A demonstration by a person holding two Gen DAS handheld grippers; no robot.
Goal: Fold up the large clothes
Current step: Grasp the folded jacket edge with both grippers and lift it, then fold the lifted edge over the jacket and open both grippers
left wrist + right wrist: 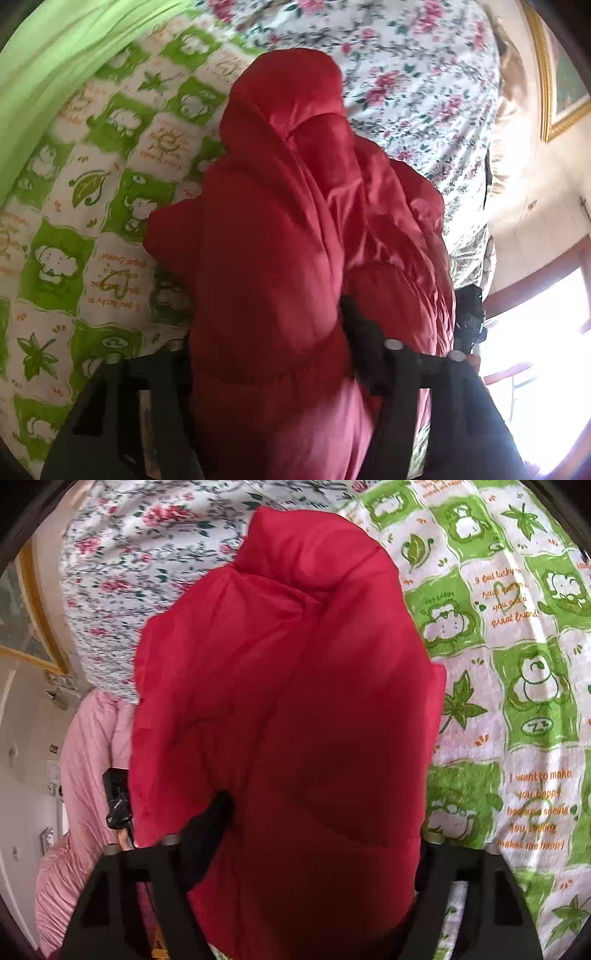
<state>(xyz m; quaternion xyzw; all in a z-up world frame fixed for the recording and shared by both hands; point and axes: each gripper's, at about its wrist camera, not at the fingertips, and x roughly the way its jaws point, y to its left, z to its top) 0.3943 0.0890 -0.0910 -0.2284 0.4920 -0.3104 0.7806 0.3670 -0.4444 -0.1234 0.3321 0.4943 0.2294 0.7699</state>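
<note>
The red puffer jacket (pixel 280 229) fills the middle of both my wrist views (pixel 288 701). Its shell is shiny and quilted into fat padded bands, bunched into a tall, rumpled heap with deep folds running lengthwise; a rounded padded end, collar or hood I cannot tell, sticks up at the far top. It sits on the bed, over a green-and-white sheet (pixel 92 206) printed with cartoon animals, leaves and orange writing, and its far side reaches a white floral sheet (pixel 406 74).

My left gripper (pixel 269 369) has the jacket's near edge bunched between its black fingers (pixel 364 354); the fabric bulges around the one on the right of that view, so I read it as clamped on the cloth at a middling width. My right gripper (pixel 317 834) is the same: jacket fills the gap, and the finger on the left of that view (pixel 207 827) is pressed into a fold, the other hidden behind the red.

Further out, I see a lime-green cloth (pixel 55 62) at the left view's edge, a gold-framed picture (pixel 554 85) on the wall, and pink bedding (pixel 85 775) beside the bed.
</note>
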